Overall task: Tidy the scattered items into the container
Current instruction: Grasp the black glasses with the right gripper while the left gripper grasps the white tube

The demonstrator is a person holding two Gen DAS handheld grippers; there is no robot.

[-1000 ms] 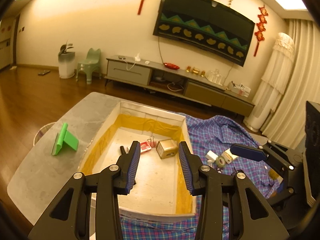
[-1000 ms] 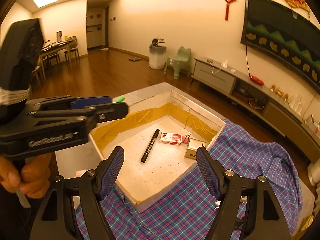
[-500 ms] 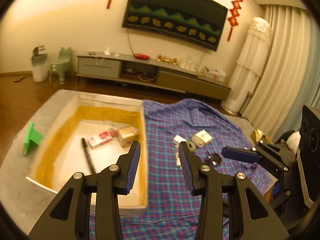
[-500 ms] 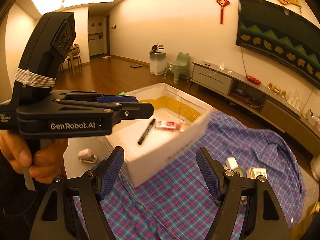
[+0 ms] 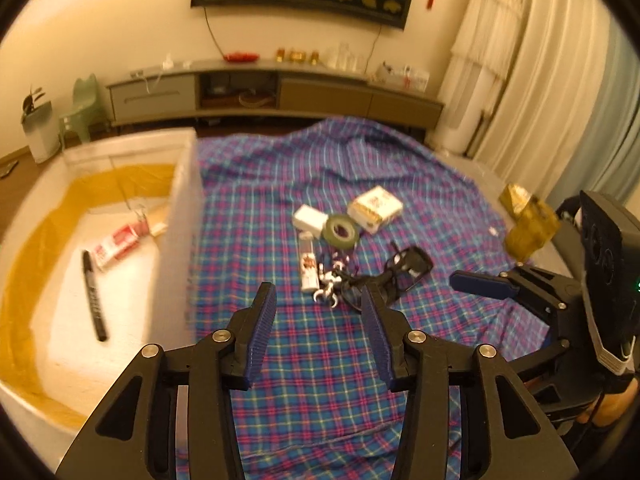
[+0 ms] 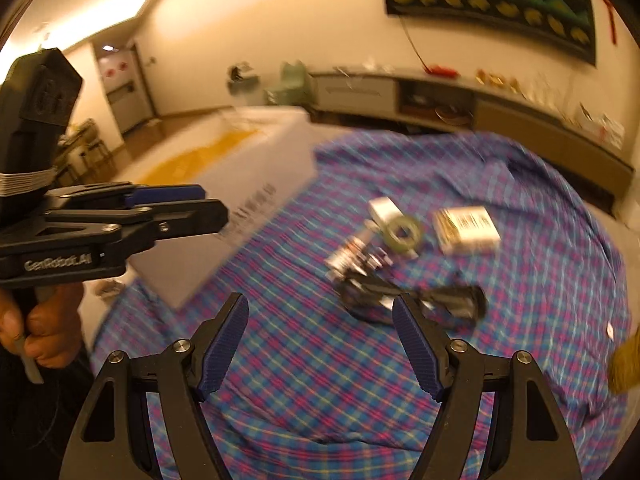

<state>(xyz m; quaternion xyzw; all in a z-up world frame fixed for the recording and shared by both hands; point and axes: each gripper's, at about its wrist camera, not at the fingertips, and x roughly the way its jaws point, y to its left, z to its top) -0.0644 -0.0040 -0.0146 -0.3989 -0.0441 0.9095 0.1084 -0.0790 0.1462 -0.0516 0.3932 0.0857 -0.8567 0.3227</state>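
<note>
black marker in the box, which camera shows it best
The left wrist view. There the marker lies in plain sight on the white floor of the box, near a red and white packet. In the right wrist view the box's near wall hides the inside, so the marker does not show.

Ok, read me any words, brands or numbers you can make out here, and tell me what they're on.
"GenRobot.AI": side of the left gripper, right wrist view, slightly blurred.
Red-and-white box in the container: print unreadable.
White carton on the plaid cloth: print blurred.
</note>
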